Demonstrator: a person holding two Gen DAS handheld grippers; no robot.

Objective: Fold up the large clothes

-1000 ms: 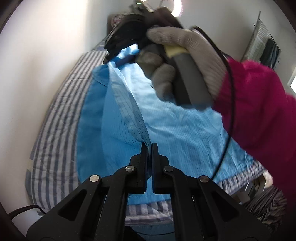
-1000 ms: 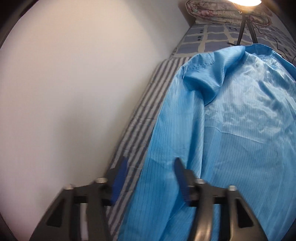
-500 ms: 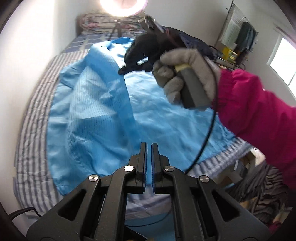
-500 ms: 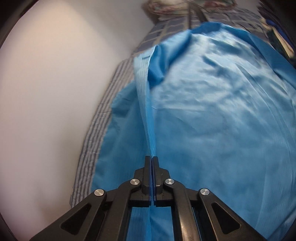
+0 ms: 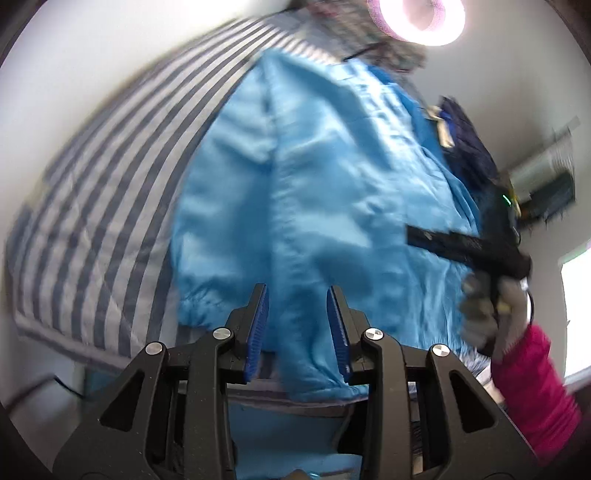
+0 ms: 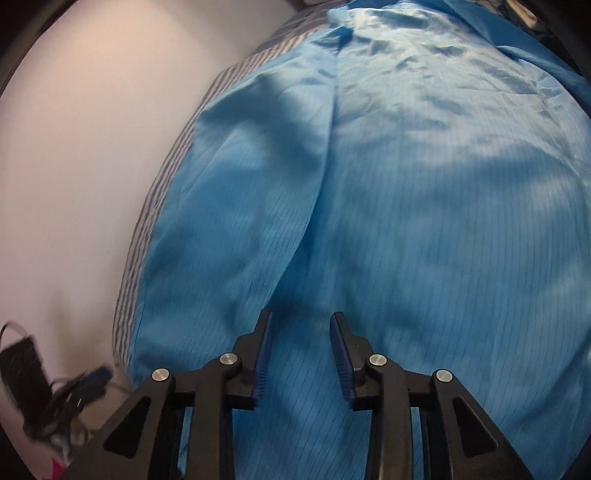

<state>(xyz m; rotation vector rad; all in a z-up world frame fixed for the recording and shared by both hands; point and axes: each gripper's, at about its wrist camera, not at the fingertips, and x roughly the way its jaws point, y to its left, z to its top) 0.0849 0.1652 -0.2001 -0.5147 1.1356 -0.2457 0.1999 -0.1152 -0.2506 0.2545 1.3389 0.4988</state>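
Both of our grippers stand with their jaws spread wide and nothing between the blue pads. Nearest us in the left wrist view, our left gripper [image 5: 297,325] hangs above the near hem of the light blue garment [image 5: 314,192], with a cuffed sleeve end lying just below the jaws. In the right wrist view, our right gripper [image 6: 301,350] hovers close over the same blue garment [image 6: 424,221], whose fine pinstripes show plainly there, and a long fold line runs away from the jaws toward the far end.

The garment lies spread along the striped bedsheet [image 5: 110,192], which shows bare on its left side next to a white wall [image 6: 74,166]. At the right edge of the left view, our gloved right hand [image 5: 491,310], in a magenta sleeve [image 5: 535,387], grips the handle of the right gripper above the cloth. Farther off, a ring light [image 5: 417,18] glows beyond the far end of the bed. A blurred dark gadget [image 6: 22,369] sits low against the wall.
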